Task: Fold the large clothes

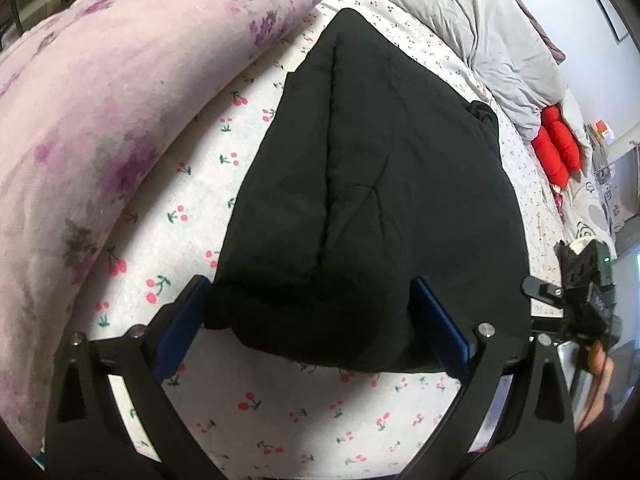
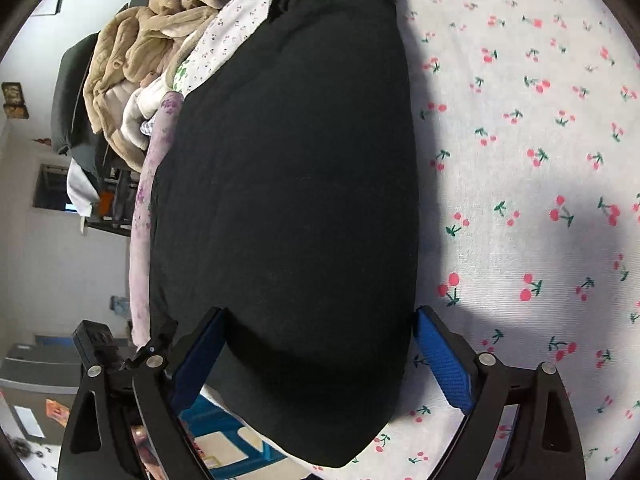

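- Black padded garment (image 1: 372,184), folded, lying on cherry-print bedsheet (image 1: 192,208) near bed's front edge.
- Left gripper (image 1: 312,320): jaws spread wide, straddling garment's end, not clamping.
- Right gripper (image 2: 320,356): likewise spread, unclamped.

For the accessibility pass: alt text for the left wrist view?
A folded black padded garment lies on a cherry-print bedsheet, its near end between the open left gripper. A purple floral quilt sits left, a grey duvet behind.

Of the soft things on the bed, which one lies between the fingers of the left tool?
The black padded garment does. The purple-flowered quilt, the grey bedding and the red cushion all lie off to the sides, away from the left tool.
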`<state>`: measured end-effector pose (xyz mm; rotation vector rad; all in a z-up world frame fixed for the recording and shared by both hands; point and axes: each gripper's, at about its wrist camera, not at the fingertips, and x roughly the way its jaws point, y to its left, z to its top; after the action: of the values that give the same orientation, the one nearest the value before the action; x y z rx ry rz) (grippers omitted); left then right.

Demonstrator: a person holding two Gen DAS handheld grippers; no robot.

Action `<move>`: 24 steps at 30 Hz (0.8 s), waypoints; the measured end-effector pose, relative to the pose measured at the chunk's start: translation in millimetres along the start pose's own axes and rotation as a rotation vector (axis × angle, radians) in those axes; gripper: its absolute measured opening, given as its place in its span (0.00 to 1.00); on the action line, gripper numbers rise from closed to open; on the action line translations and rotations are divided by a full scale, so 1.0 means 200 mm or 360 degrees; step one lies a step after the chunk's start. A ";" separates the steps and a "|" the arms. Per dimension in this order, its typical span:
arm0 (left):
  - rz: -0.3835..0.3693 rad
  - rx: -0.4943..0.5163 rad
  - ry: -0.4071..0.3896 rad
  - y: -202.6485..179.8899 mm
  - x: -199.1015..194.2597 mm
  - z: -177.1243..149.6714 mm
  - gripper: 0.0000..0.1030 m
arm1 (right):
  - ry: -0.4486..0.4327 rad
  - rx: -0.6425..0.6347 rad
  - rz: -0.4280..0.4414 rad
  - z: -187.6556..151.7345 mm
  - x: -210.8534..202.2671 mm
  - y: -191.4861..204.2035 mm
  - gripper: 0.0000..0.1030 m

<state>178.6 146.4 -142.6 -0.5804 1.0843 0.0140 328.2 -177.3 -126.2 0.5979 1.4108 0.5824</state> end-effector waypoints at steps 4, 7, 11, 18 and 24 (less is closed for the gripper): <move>-0.0041 -0.0048 -0.0005 0.01 -0.02 0.00 0.96 | 0.0008 0.0047 0.0045 -0.01 0.00 0.00 0.96; -0.0052 -0.0072 0.0017 0.03 0.01 0.01 0.97 | 0.0025 0.0003 0.0022 -0.01 0.01 0.01 0.96; -0.0114 -0.0134 0.0050 0.08 0.04 0.03 0.98 | 0.0051 0.0029 0.0032 -0.01 0.03 0.00 0.97; -0.0184 -0.0197 0.0087 0.11 0.07 -0.04 1.00 | 0.0048 0.0002 0.0028 -0.01 0.03 0.00 0.97; -0.0209 -0.0301 0.0073 0.11 0.08 -0.01 1.00 | 0.0060 0.0009 0.0049 0.00 0.05 -0.01 0.99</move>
<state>179.7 159.3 -166.4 -0.8246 1.0944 -0.0111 329.7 -172.4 -134.1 0.6168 1.4412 0.6176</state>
